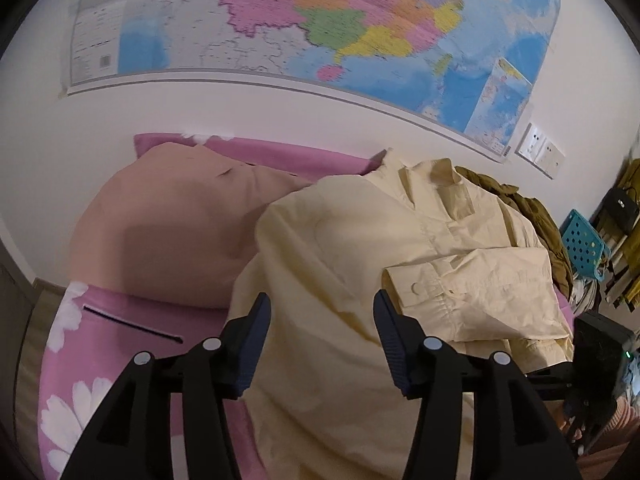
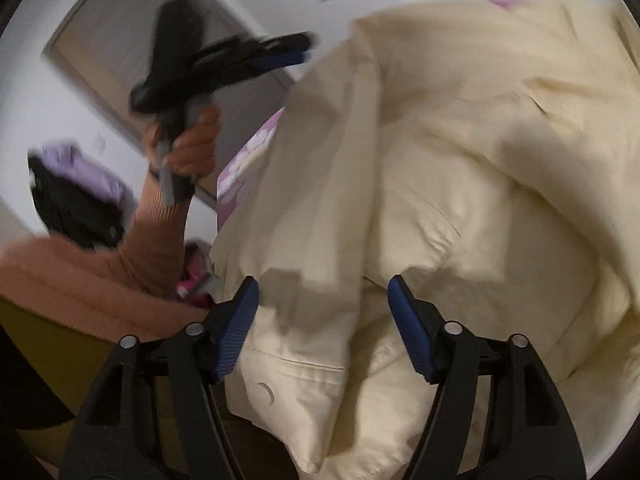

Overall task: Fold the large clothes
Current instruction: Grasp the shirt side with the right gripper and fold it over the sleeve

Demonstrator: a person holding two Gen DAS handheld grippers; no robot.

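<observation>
A pale yellow shirt (image 1: 352,264) lies on a pink flowered bed, collar toward the wall, one sleeve folded across its front with the buttoned cuff (image 1: 416,288) near the middle. My left gripper (image 1: 322,304) is open and empty, just above the shirt's near left side. My right gripper (image 2: 323,286) is open and empty, hovering over the shirt (image 2: 460,184), with a buttoned cuff (image 2: 280,384) just below its left finger. The left gripper (image 2: 280,50) also shows in the right wrist view, held up in a hand at the upper left.
A peach pillow (image 1: 168,236) lies left of the shirt on the pink bedding (image 1: 100,360). Olive clothing (image 1: 532,208) lies behind the shirt. A blue perforated basket (image 1: 584,244) stands at the right. A large map (image 1: 320,32) hangs on the wall.
</observation>
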